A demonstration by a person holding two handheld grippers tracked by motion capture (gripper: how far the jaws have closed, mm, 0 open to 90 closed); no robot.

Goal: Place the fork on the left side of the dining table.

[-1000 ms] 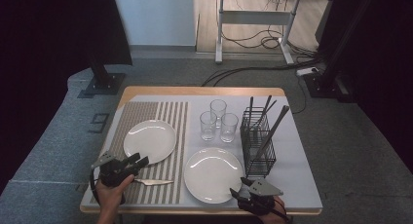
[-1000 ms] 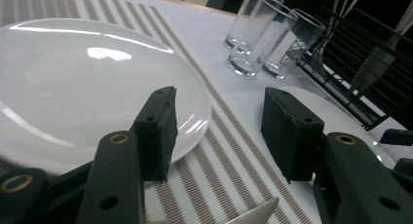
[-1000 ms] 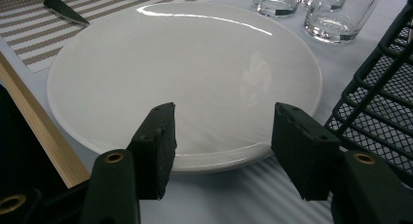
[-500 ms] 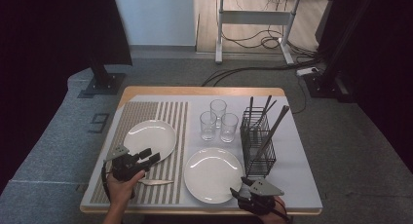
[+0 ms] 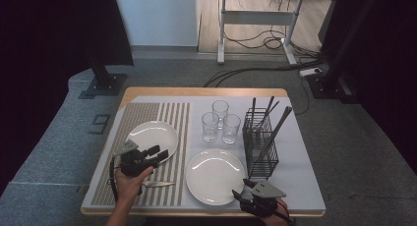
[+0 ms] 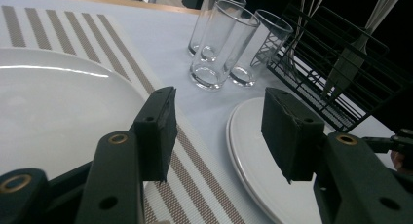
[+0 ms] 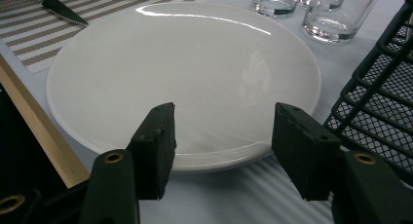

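Both tongs open and empty over the two plates

We hold the left tongs apart with nothing between them, over the near rim of the left plate on the striped mat; a knife lies just beside our left hand. Our right tongs, also parted and empty, sit at the desk's near edge, just short of the right plate

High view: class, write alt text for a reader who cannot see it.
The left gripper, open and empty, hovers over the near edge of the left plate on a striped placemat. The right gripper, also open, sits beside a second plate, near three glasses and a wire rack.
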